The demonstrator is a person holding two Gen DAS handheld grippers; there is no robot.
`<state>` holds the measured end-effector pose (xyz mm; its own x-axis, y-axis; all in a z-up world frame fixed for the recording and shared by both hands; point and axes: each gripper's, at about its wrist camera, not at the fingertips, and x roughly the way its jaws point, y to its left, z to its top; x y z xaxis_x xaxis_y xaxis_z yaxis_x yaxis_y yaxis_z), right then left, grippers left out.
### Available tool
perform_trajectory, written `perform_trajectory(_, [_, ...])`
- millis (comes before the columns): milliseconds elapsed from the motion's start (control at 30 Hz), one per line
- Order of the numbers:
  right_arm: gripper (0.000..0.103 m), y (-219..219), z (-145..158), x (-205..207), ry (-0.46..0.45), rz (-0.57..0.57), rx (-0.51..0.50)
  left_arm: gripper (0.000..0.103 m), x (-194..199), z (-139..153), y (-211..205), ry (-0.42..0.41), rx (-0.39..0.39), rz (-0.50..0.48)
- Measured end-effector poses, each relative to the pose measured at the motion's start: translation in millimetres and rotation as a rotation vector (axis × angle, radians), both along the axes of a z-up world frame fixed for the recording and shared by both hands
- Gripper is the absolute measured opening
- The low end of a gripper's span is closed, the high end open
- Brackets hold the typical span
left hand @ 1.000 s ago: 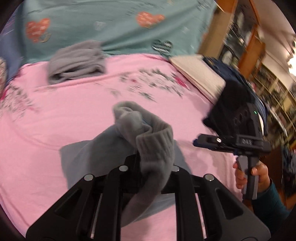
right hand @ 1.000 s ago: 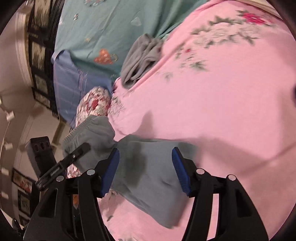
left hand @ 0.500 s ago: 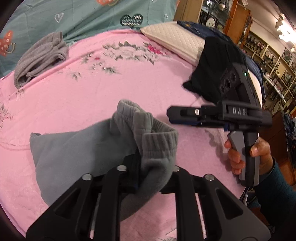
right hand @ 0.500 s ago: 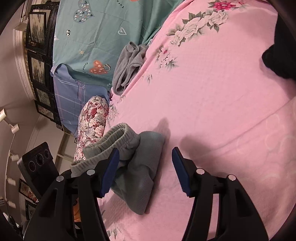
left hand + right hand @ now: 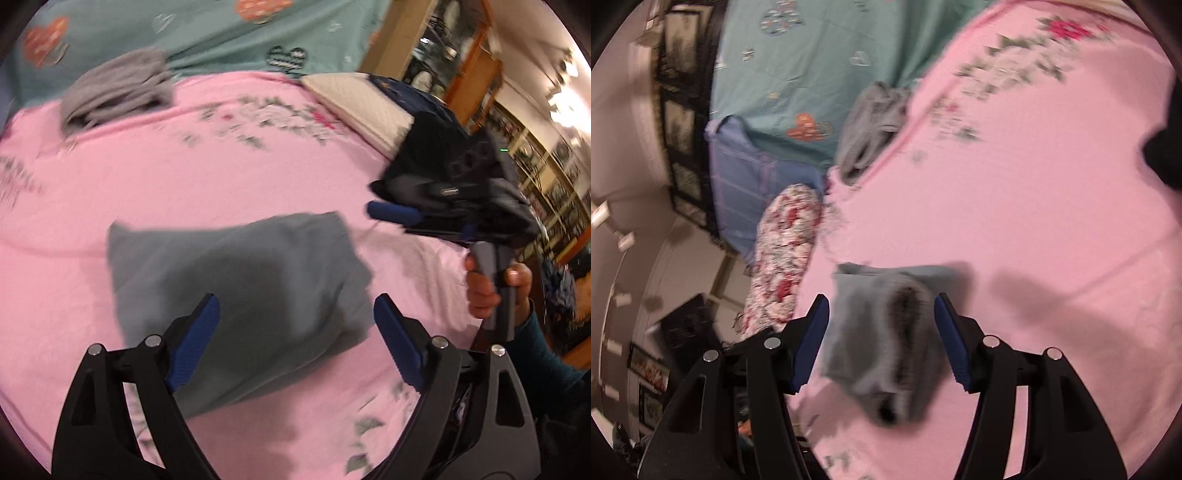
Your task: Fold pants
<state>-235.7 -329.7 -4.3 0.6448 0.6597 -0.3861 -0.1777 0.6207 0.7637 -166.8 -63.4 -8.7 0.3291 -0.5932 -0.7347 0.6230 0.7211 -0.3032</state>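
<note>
I see both tools released, left tool (image 5: 293, 321) and right tool (image 5: 882, 332) hovering over the folded grey sweatpants (image 5: 236, 288) on the pink bedspread (image 5: 207, 177), bundle's long axis crosswise, left tool nearer I'd judge.

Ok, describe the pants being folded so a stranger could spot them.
On the pink bedspread, the folded grey-blue pants lie in front of the open left gripper. The other grey garment lies bunched far back against the teal sheet.
</note>
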Motion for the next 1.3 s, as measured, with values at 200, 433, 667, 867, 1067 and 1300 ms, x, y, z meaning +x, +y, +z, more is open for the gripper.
perform_trajectory(200, [0.074,60,6,25,0.039,0.180,-0.003,0.087,3,-46,41,0.152,0.027,0.061])
perform_trajectory(433, [0.039,45,-16,46,0.286,0.080,-0.174,0.087,-10,-35,69,0.091,0.014,0.019])
perform_trajectory(667, [0.078,160,49,100,-0.012,0.337,-0.587,0.088,6,-38,67,0.139,-0.025,0.048])
perform_trajectory(867, [0.057,231,2,180,0.069,0.529,-0.721,0.088,2,-53,54,0.120,0.056,0.007])
perform_trajectory(1067, [0.011,240,-11,196,0.094,0.594,-0.725,0.088,-3,-57,52,0.091,0.074,-0.035])
perform_trajectory(1300, [0.036,228,-5,211,0.149,0.501,-0.717,0.088,0,-41,66,0.112,0.044,-0.035])
